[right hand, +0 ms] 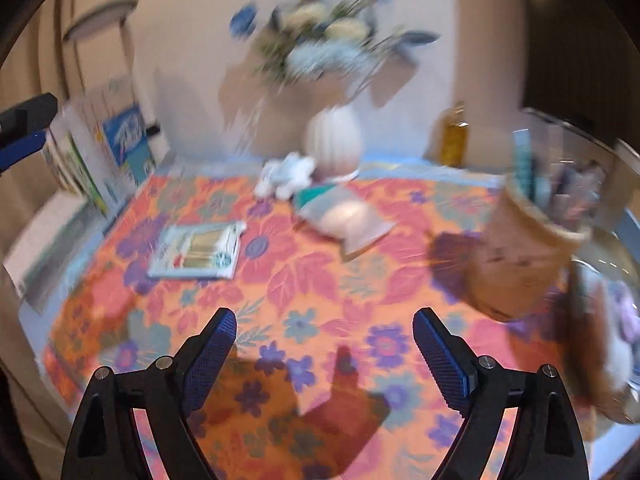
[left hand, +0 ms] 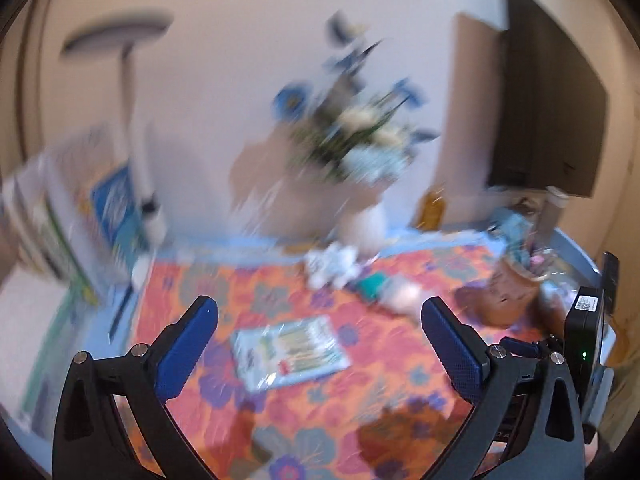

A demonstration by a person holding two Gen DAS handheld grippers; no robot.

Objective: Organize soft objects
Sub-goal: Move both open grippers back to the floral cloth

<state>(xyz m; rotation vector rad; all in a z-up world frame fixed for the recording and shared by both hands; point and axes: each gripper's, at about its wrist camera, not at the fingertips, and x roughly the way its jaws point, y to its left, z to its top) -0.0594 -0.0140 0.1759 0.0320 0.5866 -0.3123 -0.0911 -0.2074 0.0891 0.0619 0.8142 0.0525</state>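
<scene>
Both views are blurred. A white plush toy lies at the far side of the floral tablecloth, close to a white vase. Beside it rests a soft clear pouch with a teal edge. A brown basket stands on the right. At the right edge a second basket holds purple and white soft things. My left gripper is open above the cloth, holding nothing. My right gripper is open too, well short of the pouch.
A flat packet lies mid-table on the left. Books and boxes lean at the left edge, under a lamp. The vase holds flowers. An amber bottle and a clear container stand at the back right.
</scene>
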